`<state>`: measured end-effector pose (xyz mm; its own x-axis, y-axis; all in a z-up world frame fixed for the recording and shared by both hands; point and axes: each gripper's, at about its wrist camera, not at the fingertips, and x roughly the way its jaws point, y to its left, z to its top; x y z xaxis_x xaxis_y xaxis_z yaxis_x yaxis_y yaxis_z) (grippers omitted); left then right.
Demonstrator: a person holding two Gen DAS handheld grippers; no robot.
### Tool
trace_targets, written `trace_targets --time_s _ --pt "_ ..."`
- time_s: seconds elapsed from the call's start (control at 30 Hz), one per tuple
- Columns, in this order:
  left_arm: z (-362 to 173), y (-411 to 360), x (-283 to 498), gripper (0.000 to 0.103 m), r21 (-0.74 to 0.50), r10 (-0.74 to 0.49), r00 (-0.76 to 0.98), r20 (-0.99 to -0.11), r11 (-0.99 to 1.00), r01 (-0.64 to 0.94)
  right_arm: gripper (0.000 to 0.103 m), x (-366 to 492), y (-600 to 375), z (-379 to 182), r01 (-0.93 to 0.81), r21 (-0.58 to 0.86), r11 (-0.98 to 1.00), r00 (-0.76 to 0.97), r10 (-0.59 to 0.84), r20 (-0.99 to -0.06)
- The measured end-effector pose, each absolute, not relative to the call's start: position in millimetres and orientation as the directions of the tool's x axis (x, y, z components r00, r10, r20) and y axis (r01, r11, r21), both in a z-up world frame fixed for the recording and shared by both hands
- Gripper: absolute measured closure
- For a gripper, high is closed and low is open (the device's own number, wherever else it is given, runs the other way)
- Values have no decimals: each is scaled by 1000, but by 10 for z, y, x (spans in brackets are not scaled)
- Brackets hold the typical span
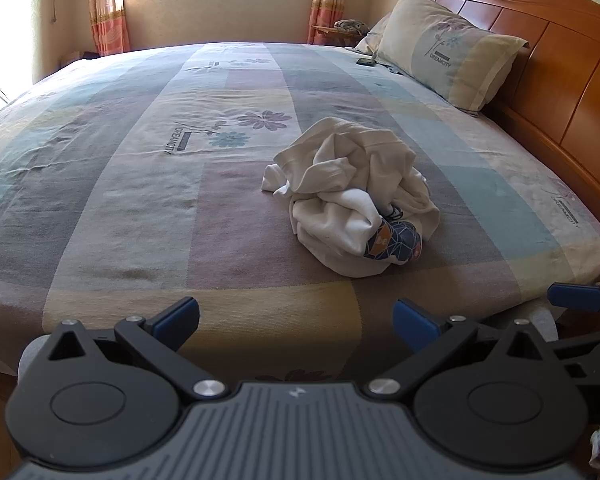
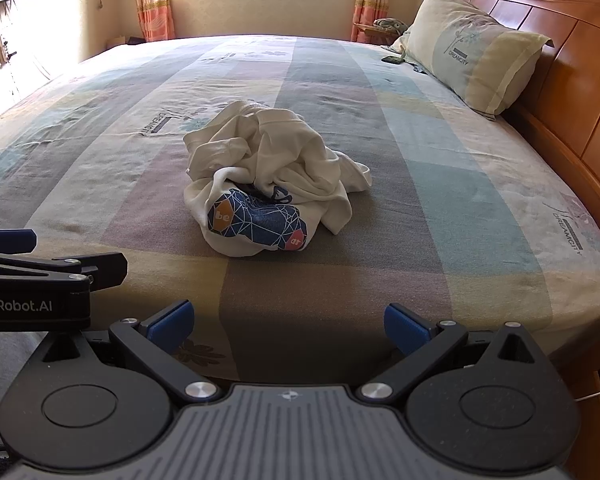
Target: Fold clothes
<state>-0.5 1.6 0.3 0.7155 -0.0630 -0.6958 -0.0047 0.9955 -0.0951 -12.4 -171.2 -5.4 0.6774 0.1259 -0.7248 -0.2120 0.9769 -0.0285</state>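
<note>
A crumpled white T-shirt (image 1: 352,192) with a dark blue geometric print lies in a heap on the bed, right of centre in the left wrist view. In the right wrist view the T-shirt (image 2: 268,176) sits near the middle, print facing me. My left gripper (image 1: 296,322) hovers open over the near edge of the bed, well short of the shirt, nothing between its blue pads. My right gripper (image 2: 288,326) is likewise open and empty at the near edge. Each gripper shows at the side of the other's view: the right gripper (image 1: 580,300), the left gripper (image 2: 28,272).
The bed sheet (image 1: 140,184) is a pastel patchwork with flower prints. A pillow (image 1: 448,48) leans on the wooden headboard (image 1: 560,52) at the right. A small dark device (image 1: 366,62) lies by the pillow. A window and curtains stand at the far wall.
</note>
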Motion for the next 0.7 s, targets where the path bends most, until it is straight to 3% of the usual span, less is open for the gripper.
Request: trace_targets --time_s 0.7 --pt "-12 3 35 1 -82 -51 706 -706 997 -10 0 -116 -1688 -60 -218 -38 975 674 123 -729"
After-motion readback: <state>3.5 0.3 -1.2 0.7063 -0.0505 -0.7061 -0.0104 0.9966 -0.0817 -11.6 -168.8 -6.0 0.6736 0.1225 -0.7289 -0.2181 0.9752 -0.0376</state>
